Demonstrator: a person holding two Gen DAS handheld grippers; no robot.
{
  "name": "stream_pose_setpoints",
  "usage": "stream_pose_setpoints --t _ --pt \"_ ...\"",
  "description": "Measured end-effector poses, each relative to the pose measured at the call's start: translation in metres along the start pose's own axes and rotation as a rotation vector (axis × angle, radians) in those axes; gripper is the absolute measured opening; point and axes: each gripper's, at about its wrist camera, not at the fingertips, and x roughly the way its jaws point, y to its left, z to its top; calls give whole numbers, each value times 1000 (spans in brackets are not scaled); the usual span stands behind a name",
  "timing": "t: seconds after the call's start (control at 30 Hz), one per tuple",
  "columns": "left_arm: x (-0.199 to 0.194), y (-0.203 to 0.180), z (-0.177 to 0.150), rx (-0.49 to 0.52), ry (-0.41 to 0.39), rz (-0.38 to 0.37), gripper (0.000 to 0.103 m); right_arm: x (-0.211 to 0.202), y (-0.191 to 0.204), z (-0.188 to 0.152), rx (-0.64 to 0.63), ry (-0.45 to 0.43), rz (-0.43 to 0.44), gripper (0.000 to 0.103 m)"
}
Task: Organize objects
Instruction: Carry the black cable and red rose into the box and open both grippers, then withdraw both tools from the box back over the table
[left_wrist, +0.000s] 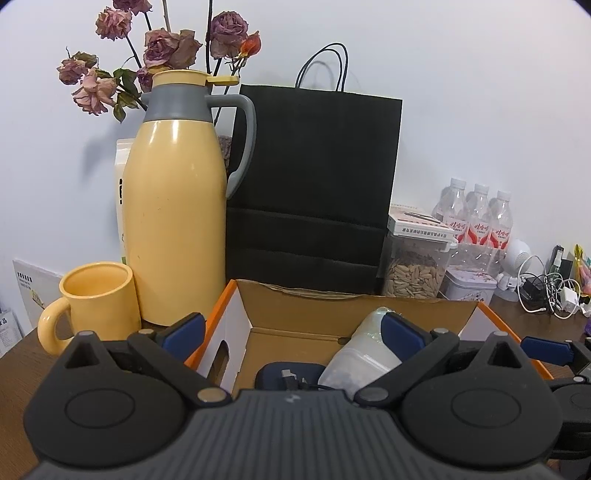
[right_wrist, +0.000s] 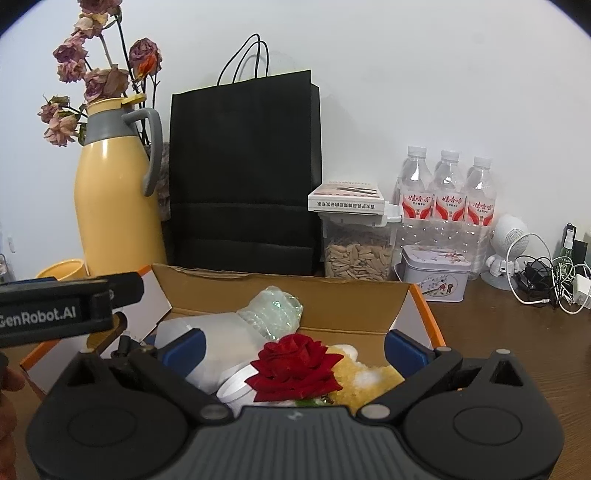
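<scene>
Jaws on both the left gripper (left_wrist: 291, 334) and right gripper (right_wrist: 293, 349) stood spread, empty, above the cardboard box (right_wrist: 280, 286). Inside lay a red rose (right_wrist: 295, 367), probably light and delicate, best pinched low by its stem.

Only thing you can really read is "GenRobot.AI" on the left gripper (right_wrist: 55, 314); bottle labels (right_wrist: 448, 205) are too blurry.
</scene>
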Motion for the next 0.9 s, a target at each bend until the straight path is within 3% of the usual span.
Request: stream_pose_setpoints --t 0.6,0.9 --pt "-70 10 11 19 -62 -55 103 -62 0 2 -48 -55 6 103" --pt "-110 18 -12 57 -26 -68 103 -109 -4 -23 -64 -53 25 103"
